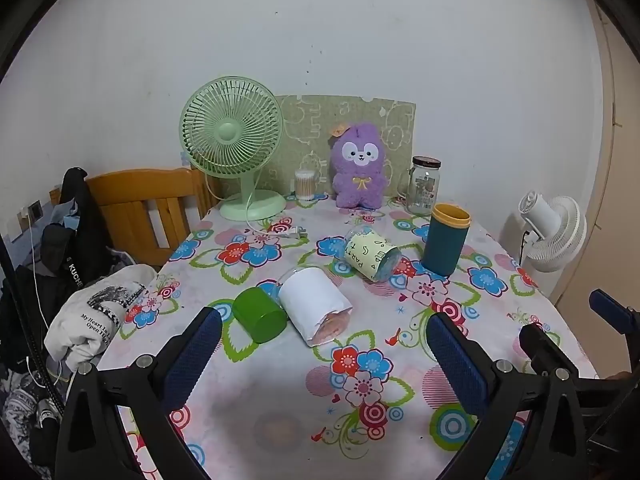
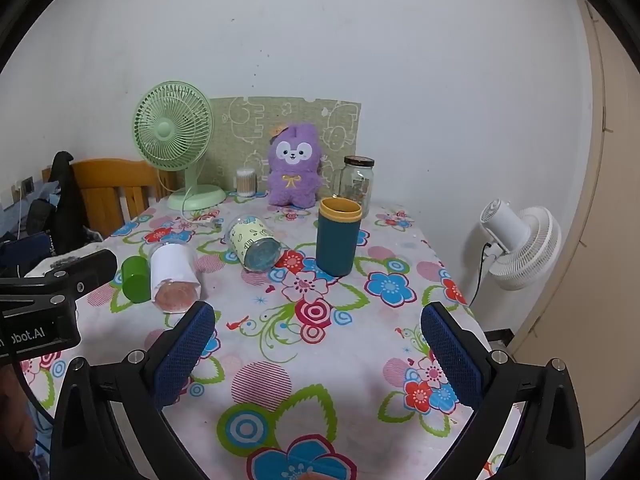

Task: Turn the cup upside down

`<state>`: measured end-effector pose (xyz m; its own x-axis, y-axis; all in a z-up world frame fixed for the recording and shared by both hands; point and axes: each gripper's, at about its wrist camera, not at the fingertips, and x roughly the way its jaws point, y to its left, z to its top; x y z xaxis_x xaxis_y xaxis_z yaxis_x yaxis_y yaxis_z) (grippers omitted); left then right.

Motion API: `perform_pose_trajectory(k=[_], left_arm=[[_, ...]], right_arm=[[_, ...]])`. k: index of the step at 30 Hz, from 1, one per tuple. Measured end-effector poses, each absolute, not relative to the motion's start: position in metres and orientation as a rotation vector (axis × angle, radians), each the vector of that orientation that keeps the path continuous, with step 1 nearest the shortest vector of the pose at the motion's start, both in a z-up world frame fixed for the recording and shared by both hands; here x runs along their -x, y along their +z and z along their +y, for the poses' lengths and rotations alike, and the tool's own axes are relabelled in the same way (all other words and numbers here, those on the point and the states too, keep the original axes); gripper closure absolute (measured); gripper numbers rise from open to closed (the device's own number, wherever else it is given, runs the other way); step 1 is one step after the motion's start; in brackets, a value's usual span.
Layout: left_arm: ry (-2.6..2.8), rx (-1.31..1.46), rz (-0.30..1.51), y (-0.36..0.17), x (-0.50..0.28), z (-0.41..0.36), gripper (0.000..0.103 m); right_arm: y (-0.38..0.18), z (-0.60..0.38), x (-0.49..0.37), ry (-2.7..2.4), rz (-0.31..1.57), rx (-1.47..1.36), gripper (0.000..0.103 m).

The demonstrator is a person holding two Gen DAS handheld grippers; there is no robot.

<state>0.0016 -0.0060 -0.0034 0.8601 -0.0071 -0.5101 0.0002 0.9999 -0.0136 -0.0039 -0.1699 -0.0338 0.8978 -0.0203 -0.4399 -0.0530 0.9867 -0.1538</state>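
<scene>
A dark teal cup with a yellow rim [image 1: 446,239] [image 2: 338,237] stands upright, mouth up, on the floral tablecloth. A clear cup with a white sleeve [image 1: 316,306] [image 2: 175,276], a clear cup with a yellow printed sleeve [image 1: 371,253] [image 2: 254,243] and a small green cup [image 1: 259,315] [image 2: 135,279] lie on their sides. My left gripper [image 1: 324,340] is open and empty, near the white-sleeved cup. My right gripper [image 2: 318,328] is open and empty, in front of the teal cup. The right gripper also shows at the right edge of the left wrist view [image 1: 576,332].
A green desk fan [image 1: 232,144] [image 2: 176,148], a purple plush toy [image 1: 360,164] [image 2: 295,164], a glass jar [image 1: 424,186] [image 2: 357,184] and a cotton swab tub [image 1: 306,184] stand at the back. A wooden chair [image 1: 144,204] with clothes is left. A white fan [image 2: 520,244] stands right.
</scene>
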Motion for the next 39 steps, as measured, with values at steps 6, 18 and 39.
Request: perform_pose_trajectory(k=[6, 18, 39], left_arm=[[-0.005, 0.014, 0.535, -0.003, -0.001, -0.006, 0.000], [-0.005, 0.017, 0.538, 0.001, -0.001, -0.007, 0.000], [-0.007, 0.029, 0.546, 0.001, -0.001, -0.008, 0.000]], right_arm=[[-0.030, -0.169, 0.006, 0.021, 0.460, 0.162, 0.000], [-0.034, -0.169, 0.003, 0.021, 0.463, 0.163, 0.000], [-0.039, -0.165, 0.002, 0.026, 0.472, 0.167, 0.000]])
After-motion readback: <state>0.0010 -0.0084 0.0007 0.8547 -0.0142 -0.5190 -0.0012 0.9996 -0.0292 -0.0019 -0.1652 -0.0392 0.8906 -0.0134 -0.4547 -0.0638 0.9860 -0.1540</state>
